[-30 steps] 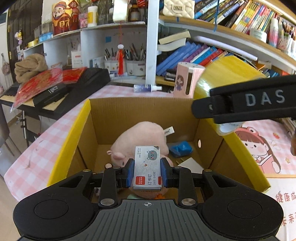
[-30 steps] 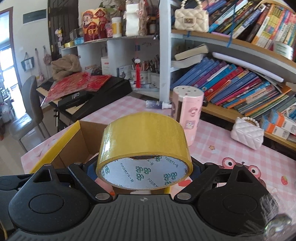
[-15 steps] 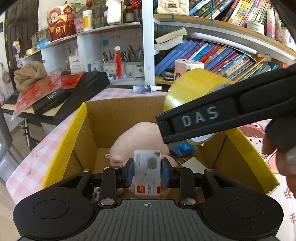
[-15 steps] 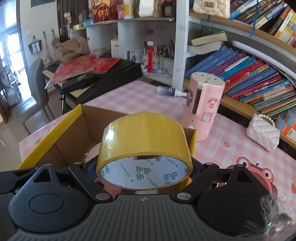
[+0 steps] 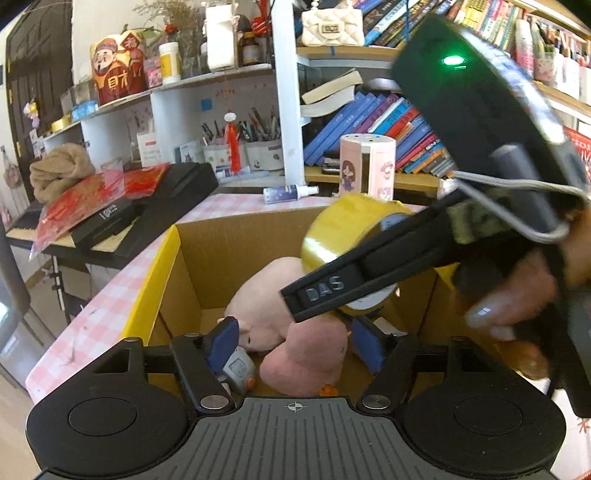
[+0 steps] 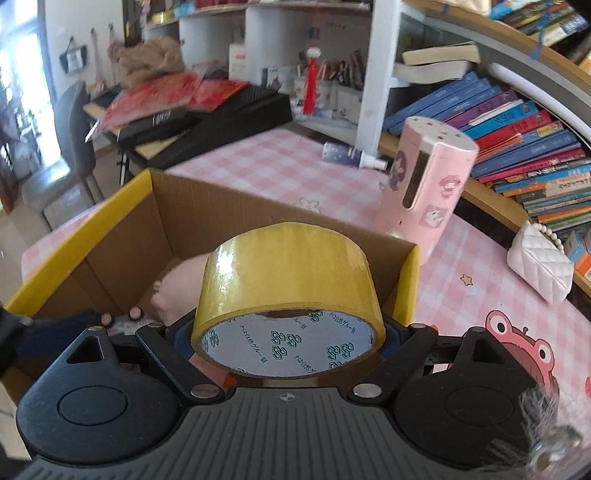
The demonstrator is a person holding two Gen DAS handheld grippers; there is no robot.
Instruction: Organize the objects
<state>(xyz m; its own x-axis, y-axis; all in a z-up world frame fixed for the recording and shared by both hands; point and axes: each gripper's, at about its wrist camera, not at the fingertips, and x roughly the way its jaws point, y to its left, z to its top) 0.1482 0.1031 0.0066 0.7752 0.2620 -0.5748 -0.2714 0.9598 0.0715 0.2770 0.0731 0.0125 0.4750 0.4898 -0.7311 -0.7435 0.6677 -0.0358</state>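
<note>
Over the cardboard box, our right tool, marked "DAS", is pinching the yellow tape roll; our left tool is opening, nothing between its pads.

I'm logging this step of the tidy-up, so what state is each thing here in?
Left gripper: jaws opening, nothing pressed between them.
Small grey staple box: released, lying in the box.
Right gripper: clamped on the yellow tape roll.
Open cardboard box with yellow flaps: holds a pink plush toy.

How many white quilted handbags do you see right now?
2. One white quilted handbag sits on the upper bookshelf; the other handbag lies on the pink checked table beside the books. Others may be hidden.
</note>
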